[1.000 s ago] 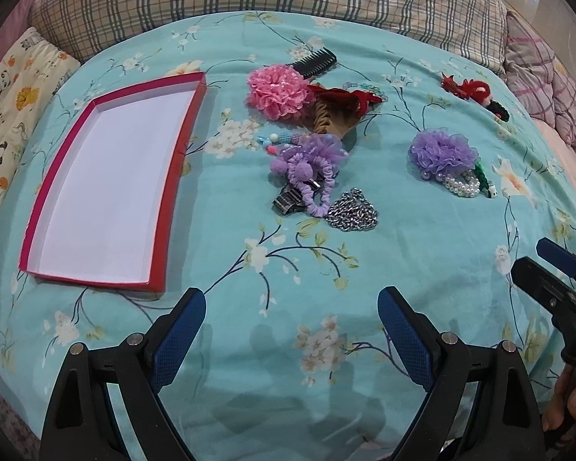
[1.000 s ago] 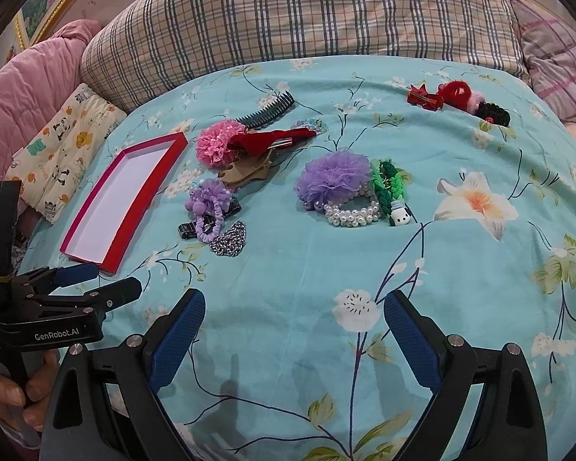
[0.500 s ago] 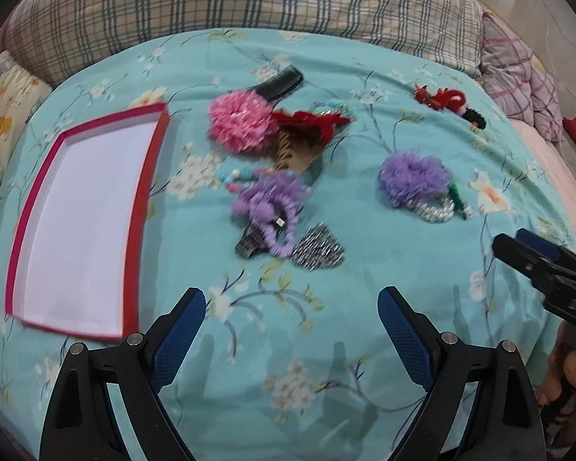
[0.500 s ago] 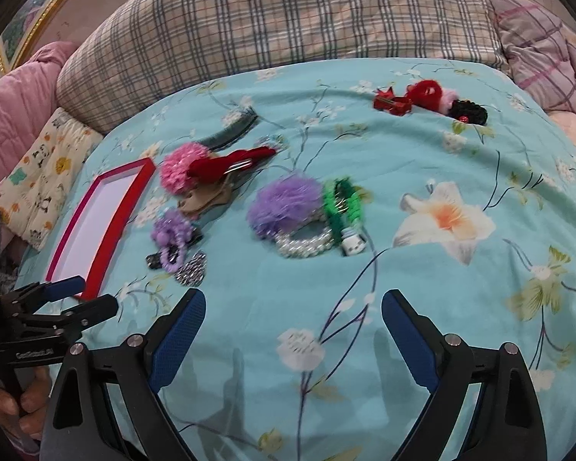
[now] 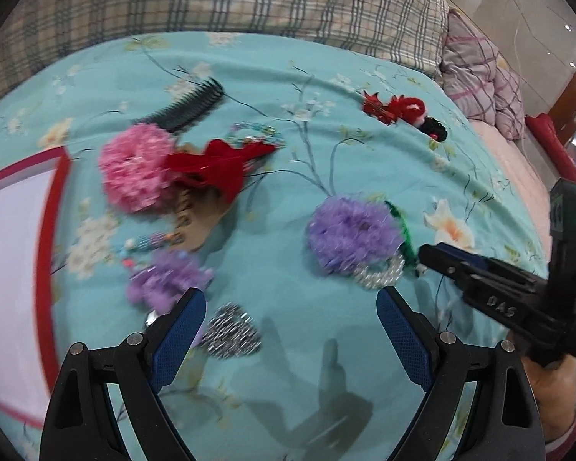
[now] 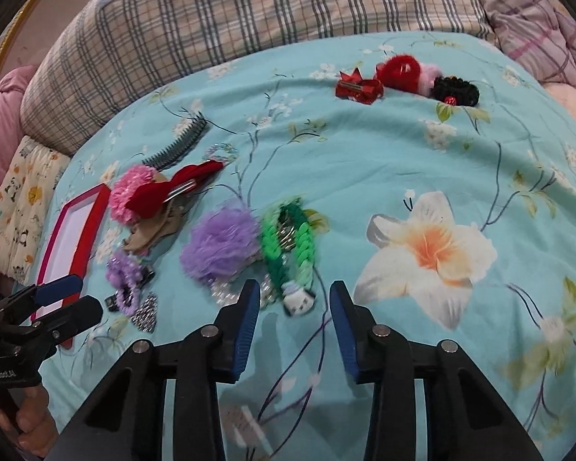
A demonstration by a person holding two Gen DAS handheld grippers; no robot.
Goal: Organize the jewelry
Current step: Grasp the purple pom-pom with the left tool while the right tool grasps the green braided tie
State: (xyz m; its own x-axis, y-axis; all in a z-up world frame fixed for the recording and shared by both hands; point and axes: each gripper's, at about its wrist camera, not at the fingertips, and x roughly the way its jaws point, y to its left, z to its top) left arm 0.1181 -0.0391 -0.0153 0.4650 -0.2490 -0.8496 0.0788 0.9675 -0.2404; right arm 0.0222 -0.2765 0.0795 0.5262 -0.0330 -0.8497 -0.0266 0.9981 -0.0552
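Nearest in the right wrist view, the right claw (image 6: 292, 320) is seen closing, blue pads part way in, with nothing pinched yet. A little white panda charm (image 6: 298, 299) sits just ahead of the gap, at the near end of the green chain bracelet (image 6: 288, 236). At about 10 o'clock from that, a purple fluffy scrunchie (image 6: 220, 247) lies over a pearl bracelet (image 5: 380, 274).

In the left wrist view, the left claw (image 5: 288, 330) is held wide open and empty above the teal floral bedspread (image 5: 295, 345), a silver chain heap (image 5: 232, 332) just by its left pad.

Farther out at 11 o'clock, a pink scrunchie (image 5: 134, 167), red bow clip (image 5: 220, 163) and black comb (image 5: 188, 105) are bunched. The red-rimmed tray (image 5: 52, 230) is at 9 o'clock. At 1 o'clock, far back, red and black hair ties (image 6: 407, 78) are found.
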